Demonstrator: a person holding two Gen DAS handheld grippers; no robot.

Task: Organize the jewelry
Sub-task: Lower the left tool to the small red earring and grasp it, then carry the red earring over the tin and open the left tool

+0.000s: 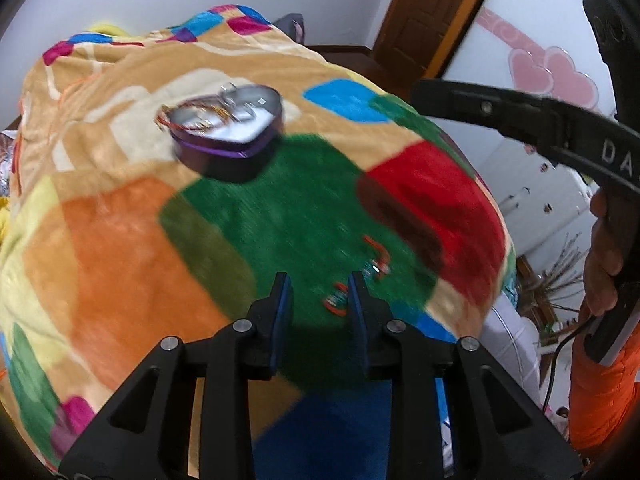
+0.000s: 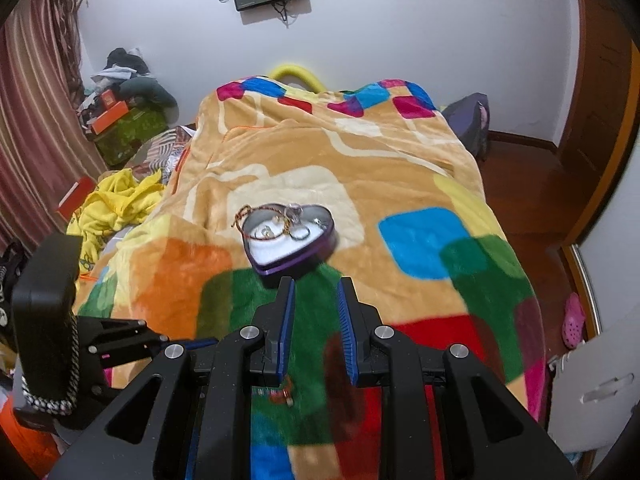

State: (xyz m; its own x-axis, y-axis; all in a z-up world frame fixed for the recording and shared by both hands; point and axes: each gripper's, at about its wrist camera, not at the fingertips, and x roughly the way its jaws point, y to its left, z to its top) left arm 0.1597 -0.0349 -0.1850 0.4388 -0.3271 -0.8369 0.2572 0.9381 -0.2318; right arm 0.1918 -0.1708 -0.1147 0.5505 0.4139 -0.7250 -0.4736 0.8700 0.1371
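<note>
Here I am over the bed, with its plush patchwork blanket of orange, green, red and blue blocks (image 1: pixel 120 240) spread under both my claws. Up ahead sits the purple heart-shaped tin box with the white lining (image 2: pixel 289 238), lid off, resting on the tan part of the blanket just past the green patch. It already holds a good haul: a red-and-gold braided cord bracelet (image 2: pixel 256 214) draped over its rim, some silver rings or hoops (image 2: pixel 298 224), and a small piece or two I can't make out.

My left claw (image 1: pixel 320 284) is partly open, gripping nothing, and hangs above the green patch. Just beside its right finger lies the leftover: a small orange-red beaded string piece (image 1: pixel 360 276) on the blanket, too blurred to name exactly. My right claw (image 2: pixel 316 288) is also partly open and empty, pointing at the tin's near tip; from its camera the same loose piece peeks out low between its fingers.

So by my reckoning the job is mostly done: most jewelry is in the box, one loose piece is left on the blanket. The overhanging cord may want tucking in too.
</note>
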